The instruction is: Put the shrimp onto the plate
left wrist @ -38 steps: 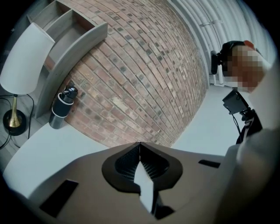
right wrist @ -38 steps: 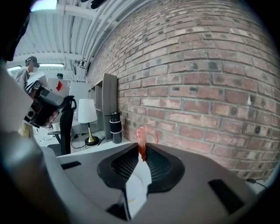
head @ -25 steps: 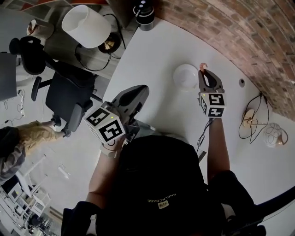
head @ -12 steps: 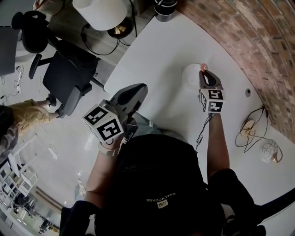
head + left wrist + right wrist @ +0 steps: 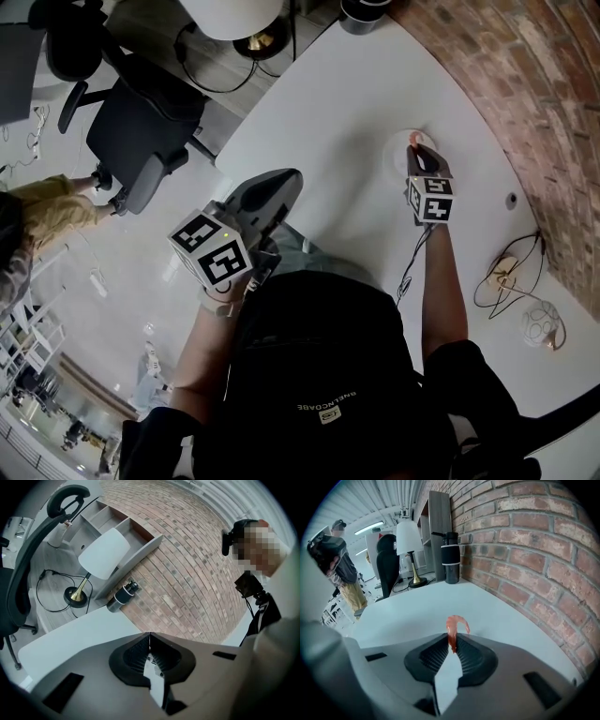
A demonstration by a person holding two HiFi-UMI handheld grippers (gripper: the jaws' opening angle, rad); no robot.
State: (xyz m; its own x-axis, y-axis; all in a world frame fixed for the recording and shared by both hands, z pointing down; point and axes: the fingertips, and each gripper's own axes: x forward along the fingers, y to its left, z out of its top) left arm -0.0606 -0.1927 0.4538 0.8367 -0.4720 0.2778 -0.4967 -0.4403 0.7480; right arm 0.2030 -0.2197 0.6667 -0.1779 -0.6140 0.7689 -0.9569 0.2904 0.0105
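A small pink-orange shrimp (image 5: 455, 626) sticks up curled from between the tips of my right gripper (image 5: 451, 641), which is shut on it. In the head view the right gripper (image 5: 416, 148) hovers over the white plate (image 5: 403, 150) near the brick wall, with the shrimp (image 5: 412, 139) at its tip above the plate. My left gripper (image 5: 283, 184) hangs off the table's near edge, jaws shut with nothing between them (image 5: 150, 641).
A white table (image 5: 328, 112) curves along a brick wall (image 5: 525, 84). A black flask (image 5: 451, 557) and a white lamp (image 5: 408, 538) stand at its far end. Cables and a small round object (image 5: 541, 326) lie at the right. An office chair (image 5: 141, 141) stands left.
My right gripper with the shrimp has moved from beside the plate to over it. The head view has shifted; the left gripper stays put.
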